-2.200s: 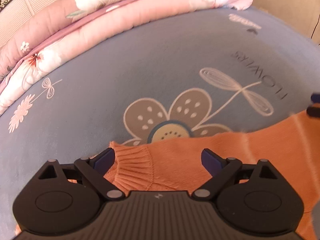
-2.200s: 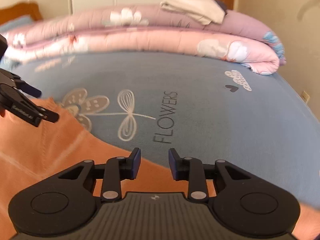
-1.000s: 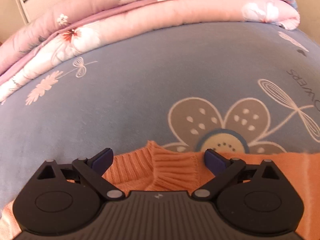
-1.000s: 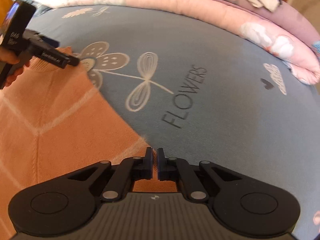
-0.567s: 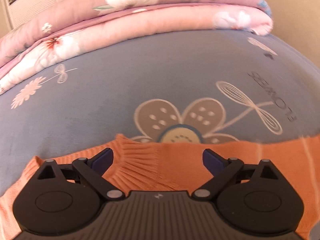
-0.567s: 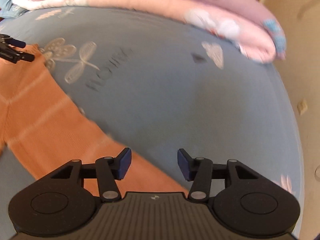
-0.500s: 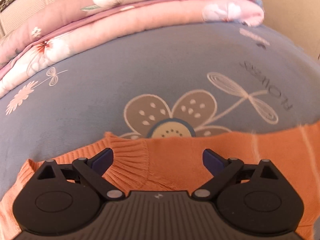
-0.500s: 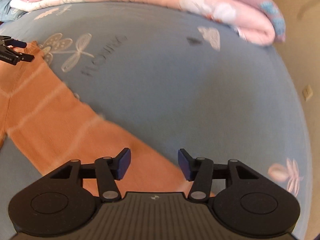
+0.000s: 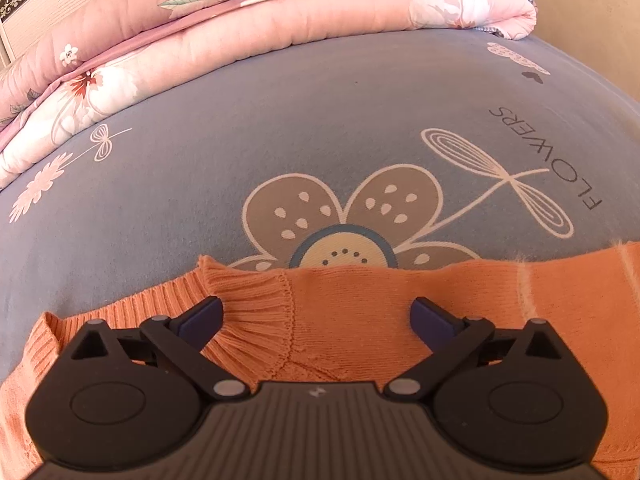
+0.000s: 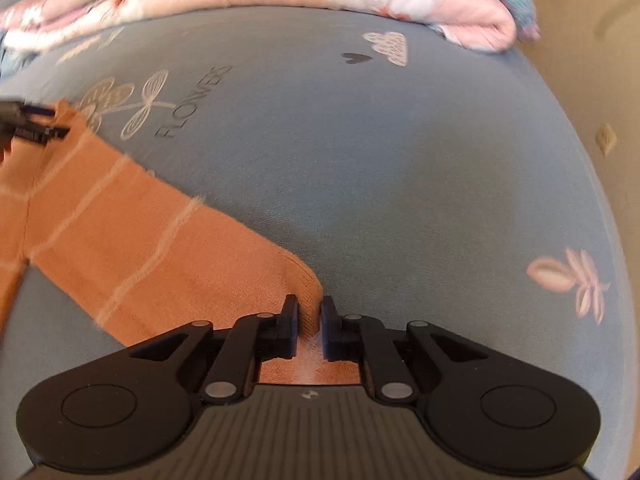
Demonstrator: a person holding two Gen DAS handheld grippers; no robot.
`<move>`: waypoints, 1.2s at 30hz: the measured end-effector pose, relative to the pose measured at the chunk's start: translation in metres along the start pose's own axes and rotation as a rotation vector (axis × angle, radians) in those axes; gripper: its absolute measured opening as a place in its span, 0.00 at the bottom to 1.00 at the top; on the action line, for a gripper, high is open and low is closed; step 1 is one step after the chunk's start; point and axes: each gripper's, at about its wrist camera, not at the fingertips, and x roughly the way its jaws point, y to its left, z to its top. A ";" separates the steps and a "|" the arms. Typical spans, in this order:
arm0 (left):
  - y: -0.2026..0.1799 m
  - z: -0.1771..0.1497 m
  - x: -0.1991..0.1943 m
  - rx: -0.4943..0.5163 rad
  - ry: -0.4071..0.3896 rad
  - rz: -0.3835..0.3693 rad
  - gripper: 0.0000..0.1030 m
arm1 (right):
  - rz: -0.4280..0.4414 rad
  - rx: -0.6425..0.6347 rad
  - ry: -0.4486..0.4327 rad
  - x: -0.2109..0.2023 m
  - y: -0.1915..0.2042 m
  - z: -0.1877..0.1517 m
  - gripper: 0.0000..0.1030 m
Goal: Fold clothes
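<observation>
Closing on the ribbed cuff (image 10: 308,300), the right gripper (image 10: 309,312) pinches soft orange knit — a pale-striped sweater (image 10: 120,224) on smooth blue sheet (image 10: 380,152). Left gripper (image 9: 316,314) gapes wider over the collar (image 9: 248,300) — gripping nothing.

1. Blue-grey bed sheet (image 9: 280,128) fills most of both views, smooth, lightly lit.
2. Large brown-petalled flower print (image 9: 344,216) with cream centre ringed in blue, lower middle of the left wrist view; partly covered at its lower edge.
3. Outline leaf print (image 9: 500,176) on a thin stem right of the flower.
4. "FLOWERS" lettering (image 9: 548,156) printed beside the leaves, upside down in the left view.
5. Small pink sprig print (image 9: 44,184) at left.
6. Pink tulip print (image 10: 568,280) at right of the right wrist view.
7. Cloud and heart print (image 10: 384,50) near the far edge.
8. Folded pink floral quilt (image 9: 248,36) stacked along the far side.
9. Beige wall (image 10: 592,52) at right.
</observation>
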 end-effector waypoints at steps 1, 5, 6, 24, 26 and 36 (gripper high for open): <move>0.001 0.000 0.001 -0.003 0.001 -0.001 0.99 | -0.031 0.006 0.011 0.003 -0.001 -0.003 0.32; 0.002 0.000 0.001 -0.008 0.008 -0.009 0.99 | -0.075 0.068 -0.059 -0.012 -0.012 -0.017 0.54; 0.003 0.000 0.002 -0.009 0.009 -0.009 1.00 | -0.072 0.118 -0.097 -0.020 -0.020 -0.024 0.60; 0.001 0.003 0.004 -0.036 0.021 -0.001 1.00 | -0.232 0.654 -0.245 -0.037 -0.067 -0.109 0.17; 0.001 0.003 0.005 -0.035 0.021 -0.001 1.00 | -0.221 0.709 -0.262 -0.055 -0.067 -0.118 0.17; -0.003 0.007 -0.022 -0.025 -0.036 -0.075 0.96 | -0.363 0.736 -0.317 -0.067 -0.050 -0.134 0.42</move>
